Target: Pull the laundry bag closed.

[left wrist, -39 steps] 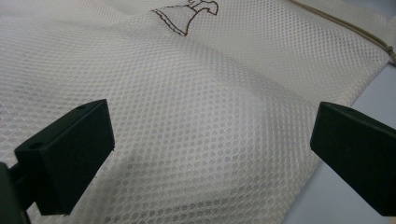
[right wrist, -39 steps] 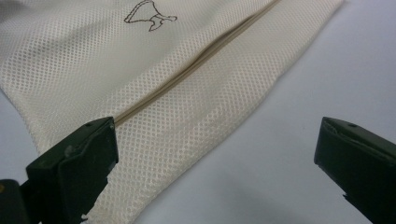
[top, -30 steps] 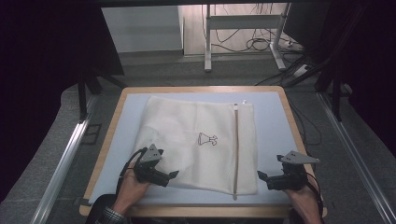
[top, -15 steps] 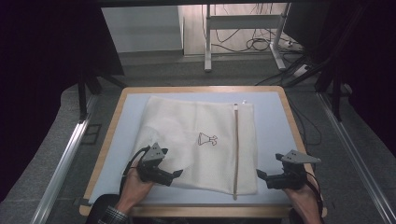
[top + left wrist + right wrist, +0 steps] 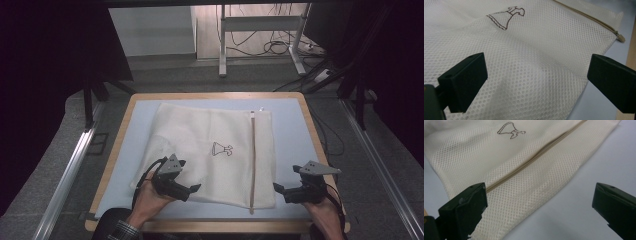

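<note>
Each black hand-held gripper (image 5: 194,189) carries a grey three-cornered plate and black cable; a plaid sleeve (image 5: 121,230) covers the left wrist

My left hand (image 5: 147,197) comes in from the bottom edge, holding the left gripper (image 5: 192,190) low with its jaws spread wide, pointing right and slightly toward me. My right hand (image 5: 322,212) holds the right gripper (image 5: 276,189), jaws equally wide apart, pointing left toward the other.
</note>
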A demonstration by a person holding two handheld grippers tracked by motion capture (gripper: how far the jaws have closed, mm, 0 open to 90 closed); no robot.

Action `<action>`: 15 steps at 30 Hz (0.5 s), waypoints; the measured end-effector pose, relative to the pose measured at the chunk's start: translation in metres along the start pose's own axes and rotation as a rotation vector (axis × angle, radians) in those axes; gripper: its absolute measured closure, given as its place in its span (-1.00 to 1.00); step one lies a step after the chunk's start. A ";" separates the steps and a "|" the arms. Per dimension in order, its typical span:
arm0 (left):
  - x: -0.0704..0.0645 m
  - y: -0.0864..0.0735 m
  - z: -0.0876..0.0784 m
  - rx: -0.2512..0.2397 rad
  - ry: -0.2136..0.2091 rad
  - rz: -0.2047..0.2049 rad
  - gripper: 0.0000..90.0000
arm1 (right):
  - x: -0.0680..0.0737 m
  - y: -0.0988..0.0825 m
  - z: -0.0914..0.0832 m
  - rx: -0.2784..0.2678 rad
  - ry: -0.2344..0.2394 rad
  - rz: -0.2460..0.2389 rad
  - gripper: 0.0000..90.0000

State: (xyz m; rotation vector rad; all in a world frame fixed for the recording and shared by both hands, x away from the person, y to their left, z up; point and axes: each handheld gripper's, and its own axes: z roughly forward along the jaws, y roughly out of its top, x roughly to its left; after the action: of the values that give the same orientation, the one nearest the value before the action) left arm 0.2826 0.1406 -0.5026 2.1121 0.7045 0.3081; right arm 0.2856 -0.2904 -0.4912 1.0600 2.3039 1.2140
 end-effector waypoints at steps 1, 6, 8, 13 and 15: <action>-0.001 0.001 0.001 0.005 -0.004 0.005 -0.88 | 0.001 0.000 0.001 0.016 0.006 -0.003 -0.97; -0.004 0.003 0.004 0.002 -0.009 0.023 -0.82 | 0.003 0.001 0.003 0.029 0.005 -0.017 -0.97; -0.005 0.004 0.005 0.002 -0.007 0.027 -0.80 | 0.003 0.001 0.003 0.025 0.007 -0.017 -0.97; -0.007 0.006 0.014 -0.001 -0.002 0.051 -0.77 | 0.006 0.001 0.004 0.019 0.026 -0.004 -0.97; -0.008 0.006 0.018 -0.003 0.004 0.063 -0.77 | 0.007 0.001 0.005 0.014 0.030 -0.006 -0.98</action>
State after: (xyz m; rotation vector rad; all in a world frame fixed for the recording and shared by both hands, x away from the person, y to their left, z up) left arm 0.2862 0.1208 -0.5081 2.1343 0.6410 0.3478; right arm 0.2843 -0.2819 -0.4930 1.0455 2.3397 1.2218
